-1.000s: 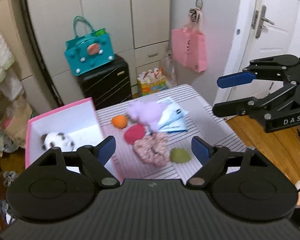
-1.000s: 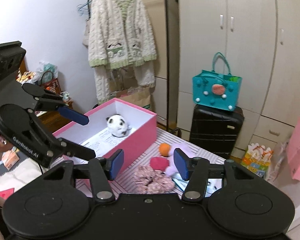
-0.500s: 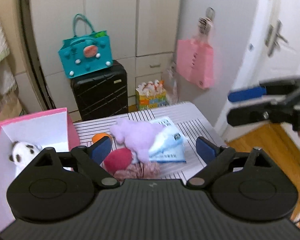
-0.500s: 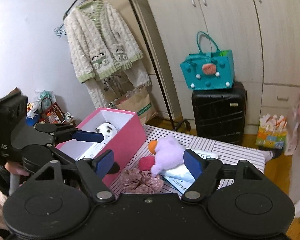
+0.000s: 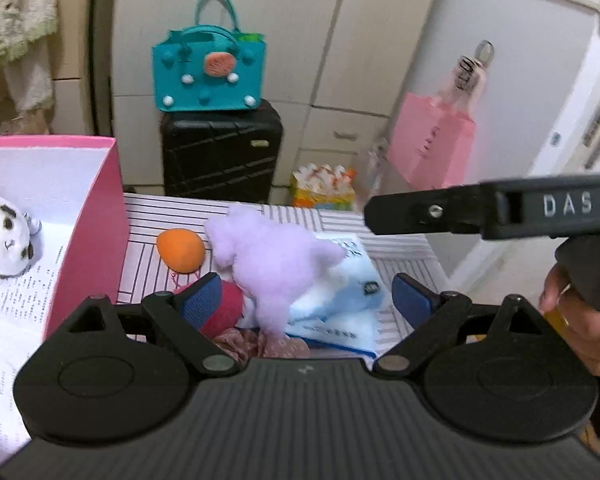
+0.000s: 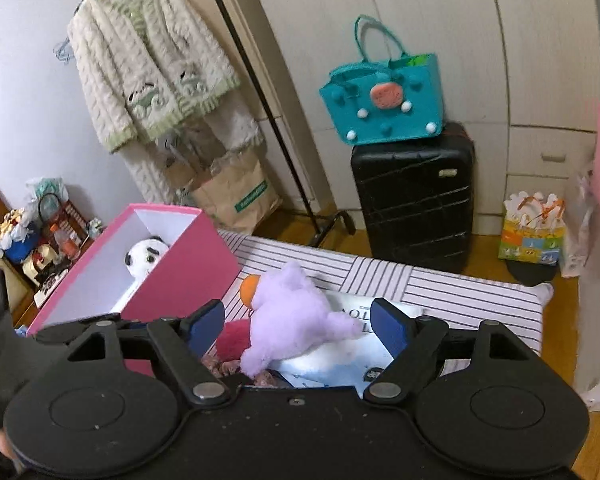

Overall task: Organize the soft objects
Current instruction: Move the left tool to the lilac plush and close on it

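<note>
Purple plush on striped table, draped over white/blue packet, just right of pink box; long axis runs diagonal, far-left to near-right in R wrist view. R gripper jaws just been opening, now spread, straddling plush w/o pad contact, nothing grasped. L gripper also spread wide & empty, plush betw. pads in view but apart; both about equally near, prob. R better centred.
</note>
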The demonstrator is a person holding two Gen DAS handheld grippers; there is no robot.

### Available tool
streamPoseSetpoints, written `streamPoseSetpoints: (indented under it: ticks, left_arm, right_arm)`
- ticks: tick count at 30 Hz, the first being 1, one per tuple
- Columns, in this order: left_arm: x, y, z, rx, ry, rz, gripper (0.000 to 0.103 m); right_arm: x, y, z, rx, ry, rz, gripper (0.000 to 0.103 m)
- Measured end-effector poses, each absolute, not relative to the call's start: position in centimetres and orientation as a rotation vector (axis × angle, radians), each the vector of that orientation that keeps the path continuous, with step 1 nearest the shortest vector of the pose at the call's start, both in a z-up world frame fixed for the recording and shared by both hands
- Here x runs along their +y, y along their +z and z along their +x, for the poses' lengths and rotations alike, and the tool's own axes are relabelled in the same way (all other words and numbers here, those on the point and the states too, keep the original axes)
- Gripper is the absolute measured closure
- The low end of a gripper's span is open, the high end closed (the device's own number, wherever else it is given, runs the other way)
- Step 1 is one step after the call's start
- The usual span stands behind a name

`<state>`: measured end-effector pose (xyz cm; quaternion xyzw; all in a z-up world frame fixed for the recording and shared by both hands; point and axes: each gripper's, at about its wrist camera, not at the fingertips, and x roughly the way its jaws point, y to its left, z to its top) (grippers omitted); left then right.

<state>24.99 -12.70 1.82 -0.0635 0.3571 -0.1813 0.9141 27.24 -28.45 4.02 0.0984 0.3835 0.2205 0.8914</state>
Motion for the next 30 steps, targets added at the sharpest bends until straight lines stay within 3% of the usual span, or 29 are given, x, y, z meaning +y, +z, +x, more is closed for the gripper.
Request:
streamPoseSetpoints:
  ticks: [6,22,28,30]
  left_arm:
    - [-11.8,-1.3,26.1,0.7,-0.281,-0.26,0.011]
    - [-11.6,-3.5,25.9,0.576,-0.282,-0.22,0.012]
    - [-12.2,-3.9,25.0,0.526,-0.307,-0.129,0.021]
    - [-12.6,-4.0,24.8,0.518,-0.318,-0.095,0.025]
  right_arm:
    - [-28.6,1.7,29.2,0.792,0.47,0.25,0.019]
    - [-28.2,-2.4,32.1,0.805,0.574,0.32,0.02]
    - [-27.9,-3.0,32.1,0.794,0.632,0.338,0.02]
    - [-27.8,-3.2,31.9,0.8,0.627,0.329,0.028]
